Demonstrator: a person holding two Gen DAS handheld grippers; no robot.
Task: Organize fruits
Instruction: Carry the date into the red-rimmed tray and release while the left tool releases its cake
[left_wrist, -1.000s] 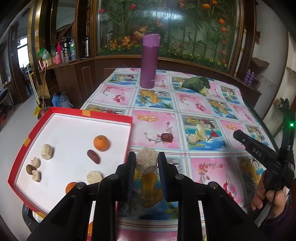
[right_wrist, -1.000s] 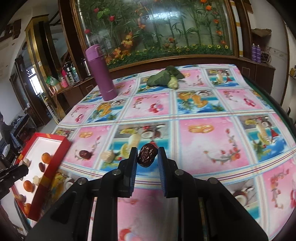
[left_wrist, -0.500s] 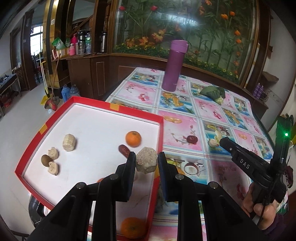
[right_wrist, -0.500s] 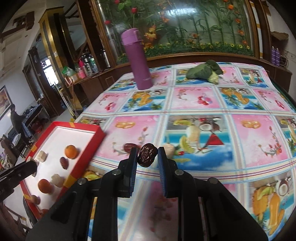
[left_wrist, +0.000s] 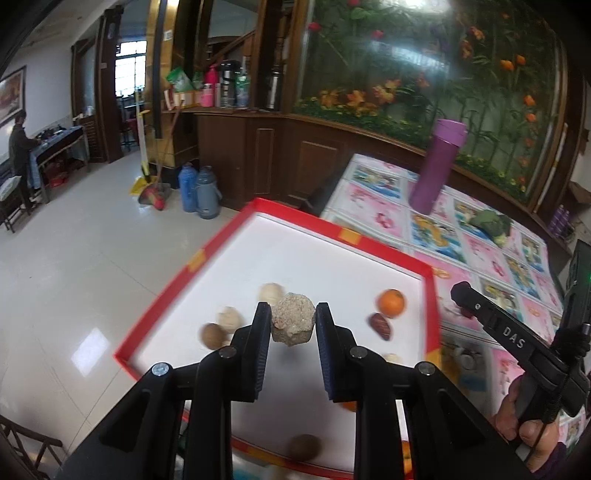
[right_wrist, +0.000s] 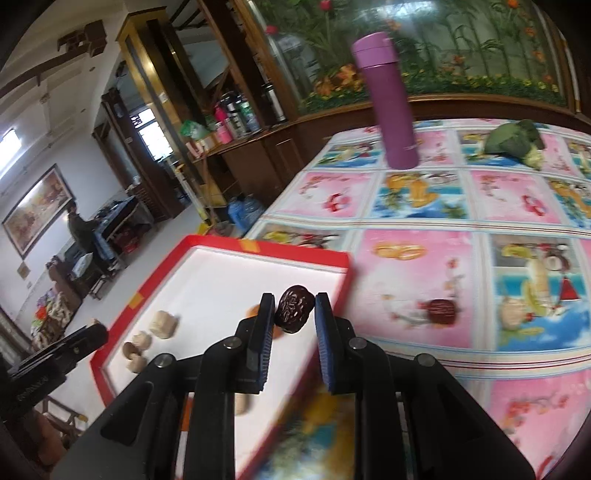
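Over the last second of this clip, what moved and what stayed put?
Both grippers swung left, from above the tablecloth to over the red tray. The left hand-held gripper stays clamped on the beige lump, the right hand-held gripper on the dark date. Nothing was released; the purple flask hasn't moved.

I see bare white floor across the upper middle of the tray (left_wrist: 384, 254); pale lumps (left_wrist: 229, 318) crowd lower left, an orange (left_wrist: 390, 302) and date (left_wrist: 380, 326) block the right.
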